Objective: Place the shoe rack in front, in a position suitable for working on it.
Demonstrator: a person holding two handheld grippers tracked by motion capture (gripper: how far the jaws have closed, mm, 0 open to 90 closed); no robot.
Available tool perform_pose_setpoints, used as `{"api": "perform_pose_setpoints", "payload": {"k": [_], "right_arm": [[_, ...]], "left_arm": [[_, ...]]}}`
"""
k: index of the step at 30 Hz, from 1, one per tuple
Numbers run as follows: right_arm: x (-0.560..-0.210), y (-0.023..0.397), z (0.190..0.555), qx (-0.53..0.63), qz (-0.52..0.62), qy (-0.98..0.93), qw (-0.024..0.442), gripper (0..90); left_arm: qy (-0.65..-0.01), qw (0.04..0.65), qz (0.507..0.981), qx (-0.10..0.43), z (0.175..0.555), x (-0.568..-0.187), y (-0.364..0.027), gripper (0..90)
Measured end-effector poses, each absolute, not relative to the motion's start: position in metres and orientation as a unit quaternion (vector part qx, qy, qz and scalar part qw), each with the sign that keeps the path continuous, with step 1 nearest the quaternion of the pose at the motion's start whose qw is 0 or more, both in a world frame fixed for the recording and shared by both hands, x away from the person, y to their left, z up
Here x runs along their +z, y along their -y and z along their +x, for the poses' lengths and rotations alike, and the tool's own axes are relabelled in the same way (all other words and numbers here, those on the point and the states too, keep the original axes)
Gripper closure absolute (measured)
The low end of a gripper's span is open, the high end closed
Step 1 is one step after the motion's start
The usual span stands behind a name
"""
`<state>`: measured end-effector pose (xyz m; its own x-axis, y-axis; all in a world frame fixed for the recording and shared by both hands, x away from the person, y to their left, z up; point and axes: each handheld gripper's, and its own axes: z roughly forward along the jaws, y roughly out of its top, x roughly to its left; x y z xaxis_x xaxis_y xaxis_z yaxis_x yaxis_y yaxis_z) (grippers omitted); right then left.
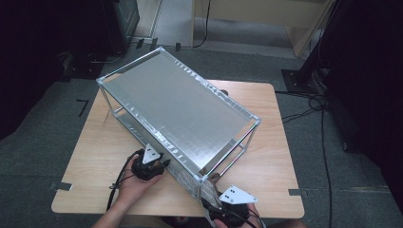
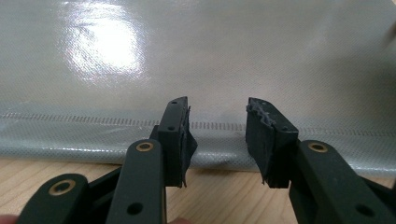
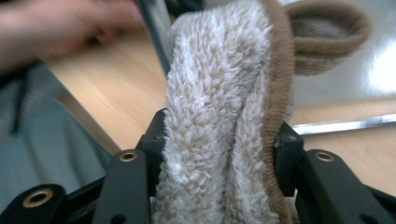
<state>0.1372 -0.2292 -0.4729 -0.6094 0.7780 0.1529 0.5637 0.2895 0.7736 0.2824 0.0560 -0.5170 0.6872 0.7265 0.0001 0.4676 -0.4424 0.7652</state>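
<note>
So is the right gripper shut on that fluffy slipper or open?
Shut on it: the right gripper has both jaws pressed against the beige fleece slipper.

A wooden table (image 1: pixel 95 156) is standing on grey carpet (image 1: pixel 28 152). Black cables (image 1: pixel 323 118) are lying at the right, and a pale wooden frame (image 1: pixel 304 33) is standing behind.

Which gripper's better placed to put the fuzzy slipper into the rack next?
Right. The right gripper is already clamped on the fuzzy slipper beside the rack's near corner post. The left gripper is open with nothing between its jaws, facing the rack's grey cover.
</note>
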Motion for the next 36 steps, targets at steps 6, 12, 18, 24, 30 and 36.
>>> {"api": "perform_pose_setpoints", "payload": {"k": [6, 12, 18, 24, 30, 36], "right_arm": [[-0.48, 0.25, 0.149, 0.401, 0.474, -0.768, 0.157, 54.0], [-0.482, 0.303, 0.158, 0.377, 0.567, -0.697, 0.225, 53.8], [-0.496, 0.355, 0.163, 0.354, 0.652, -0.616, 0.266, 51.9], [-0.515, 0.358, 0.171, 0.336, 0.627, -0.66, 0.242, 29.2], [-0.485, 0.339, 0.162, 0.345, 0.612, -0.642, 0.308, 14.3], [-0.454, 0.299, 0.144, 0.441, 0.521, -0.674, 0.282, 16.3]], "left_arm": [[-0.358, 0.388, 0.833, 0.167, 0.282, -0.517, -0.056, 59.8], [-0.357, 0.387, 0.833, 0.168, 0.282, -0.517, -0.056, 59.8], [-0.357, 0.387, 0.833, 0.168, 0.282, -0.517, -0.056, 59.8], [-0.357, 0.386, 0.834, 0.168, 0.282, -0.517, -0.056, 59.8], [-0.359, 0.391, 0.832, 0.162, 0.283, -0.517, -0.057, 59.2], [-0.357, 0.4, 0.83, 0.152, 0.284, -0.517, -0.059, 55.4]]}}
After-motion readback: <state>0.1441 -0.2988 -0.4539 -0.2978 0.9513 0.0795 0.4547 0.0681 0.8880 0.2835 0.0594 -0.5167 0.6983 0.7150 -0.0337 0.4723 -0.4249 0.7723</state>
